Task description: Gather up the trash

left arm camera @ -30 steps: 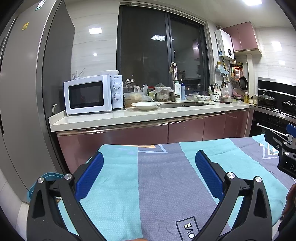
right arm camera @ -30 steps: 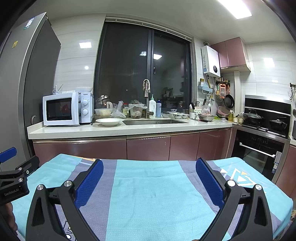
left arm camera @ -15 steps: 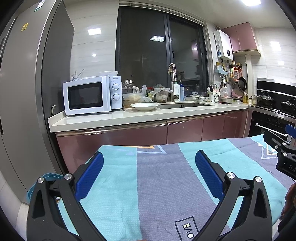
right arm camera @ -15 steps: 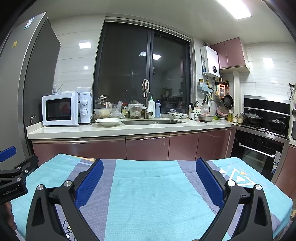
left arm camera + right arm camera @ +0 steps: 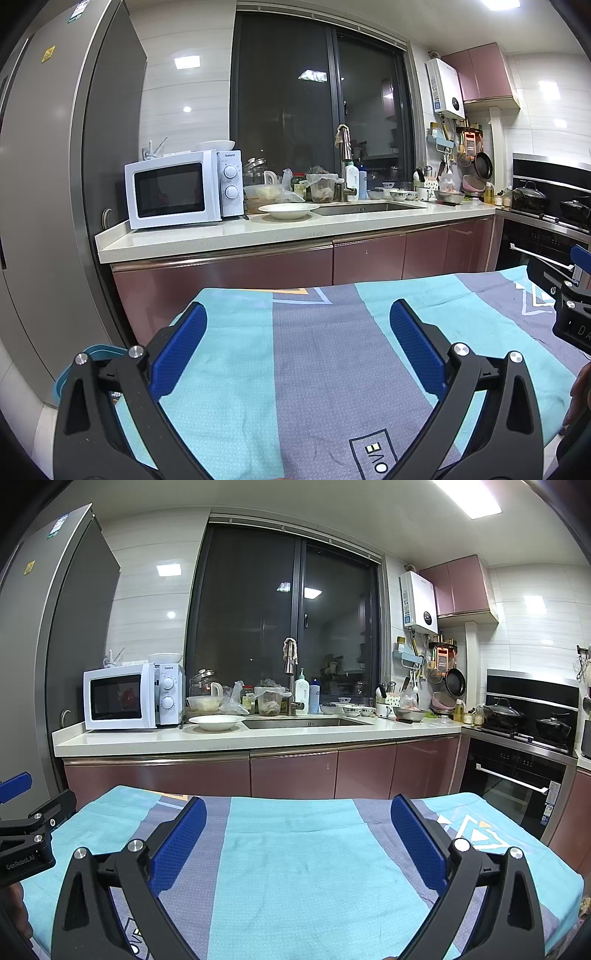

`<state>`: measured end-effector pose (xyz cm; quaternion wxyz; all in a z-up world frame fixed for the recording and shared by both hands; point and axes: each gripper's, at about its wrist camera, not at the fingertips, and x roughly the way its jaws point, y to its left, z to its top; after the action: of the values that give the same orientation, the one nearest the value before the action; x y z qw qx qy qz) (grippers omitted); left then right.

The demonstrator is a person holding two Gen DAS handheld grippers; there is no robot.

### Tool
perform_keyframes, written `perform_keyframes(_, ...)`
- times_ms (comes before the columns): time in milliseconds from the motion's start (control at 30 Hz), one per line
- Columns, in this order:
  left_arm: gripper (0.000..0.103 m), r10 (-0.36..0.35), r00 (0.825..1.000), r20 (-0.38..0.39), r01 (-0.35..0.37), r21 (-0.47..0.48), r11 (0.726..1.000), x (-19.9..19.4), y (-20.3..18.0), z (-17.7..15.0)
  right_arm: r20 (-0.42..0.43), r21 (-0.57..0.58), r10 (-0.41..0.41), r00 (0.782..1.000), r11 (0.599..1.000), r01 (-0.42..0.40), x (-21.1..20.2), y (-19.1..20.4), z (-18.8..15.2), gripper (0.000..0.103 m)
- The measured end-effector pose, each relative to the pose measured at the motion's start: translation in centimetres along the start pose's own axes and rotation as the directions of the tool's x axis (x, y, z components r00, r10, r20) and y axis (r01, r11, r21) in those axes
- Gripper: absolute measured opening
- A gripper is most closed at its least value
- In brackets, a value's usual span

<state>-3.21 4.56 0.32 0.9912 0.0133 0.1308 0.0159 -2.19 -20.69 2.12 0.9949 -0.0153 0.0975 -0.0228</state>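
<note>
Left claw (image 5: 297, 343) and right claw (image 5: 298, 830) are held level, side by side above the cloth-covered table (image 5: 314, 867), facing the kitchen counter (image 5: 221, 738). Both stand wide apart (nothing gripped). No trash is discernible.

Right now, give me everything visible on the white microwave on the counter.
The white box-shaped microwave stands upright at the left end of the pale stone counter, beside the tall grey fridge. Its dark glass door is shut, with two round dials on the right panel. A white bowl sits on top. Nothing grips it.
</note>
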Motion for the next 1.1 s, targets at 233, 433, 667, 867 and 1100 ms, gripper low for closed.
perform_keyframes(233,0.098,-0.012,1.000,-0.001,0.012,0.002,1.000,0.0,0.0,0.0,0.000,0.001,-0.007,1.000,1.000,0.007,-0.1,-0.2,-0.1,0.097)
perform_keyframes(433,0.098,-0.012,1.000,0.003,0.012,0.002,1.000,0.2,0.2,0.1,-0.002,0.002,-0.010,1.000,1.000,0.010,0.1,-0.3,-0.2,0.097)
perform_keyframes(667,0.098,-0.018,1.000,0.003,0.018,-0.001,1.000,0.2,0.4,0.1,-0.005,0.002,-0.012,1.000,1.000,0.012,0.2,-0.3,-0.2,0.097)
perform_keyframes(867,0.098,-0.029,1.000,-0.004,0.029,-0.007,1.000,0.5,0.5,0.1,-0.011,0.002,-0.013,1.000,1.000,0.013,0.6,-0.2,-0.3,0.097)
perform_keyframes(1100,0.098,-0.026,1.000,-0.012,0.026,-0.007,1.000,0.9,0.5,0.0,-0.021,0.005,-0.012,1.000,1.000,0.012,1.2,-0.3,-0.4,0.097)
